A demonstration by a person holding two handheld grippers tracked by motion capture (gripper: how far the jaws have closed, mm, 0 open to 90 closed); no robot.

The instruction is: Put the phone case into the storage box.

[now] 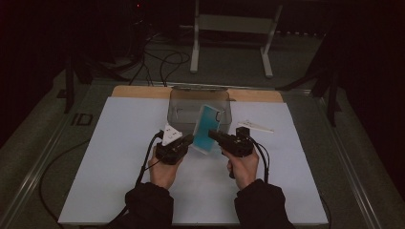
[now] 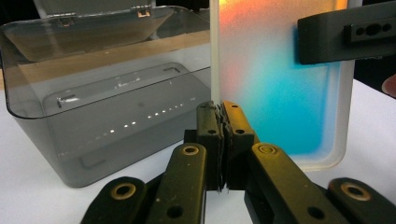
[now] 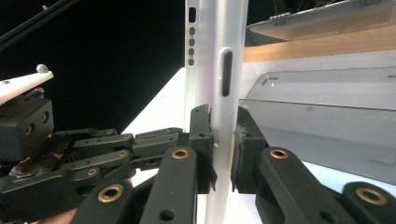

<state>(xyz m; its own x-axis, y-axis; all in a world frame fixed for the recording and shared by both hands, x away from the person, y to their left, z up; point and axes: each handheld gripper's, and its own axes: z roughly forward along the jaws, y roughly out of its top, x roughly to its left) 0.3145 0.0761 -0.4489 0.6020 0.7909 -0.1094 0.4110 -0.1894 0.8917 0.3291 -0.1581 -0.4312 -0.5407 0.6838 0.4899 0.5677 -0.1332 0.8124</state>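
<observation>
A translucent blue-and-orange phone case (image 1: 208, 129) is standing tilted on edge above the table's middle, just before the smoky clear box (image 1: 200, 109).

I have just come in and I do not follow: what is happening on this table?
A person holds a blue phone case upright over the white table with both tools. The left gripper is shut on its thin edge, and the right gripper is clamped on the opposite side. Just behind stands an open clear plastic box, lid back.
</observation>
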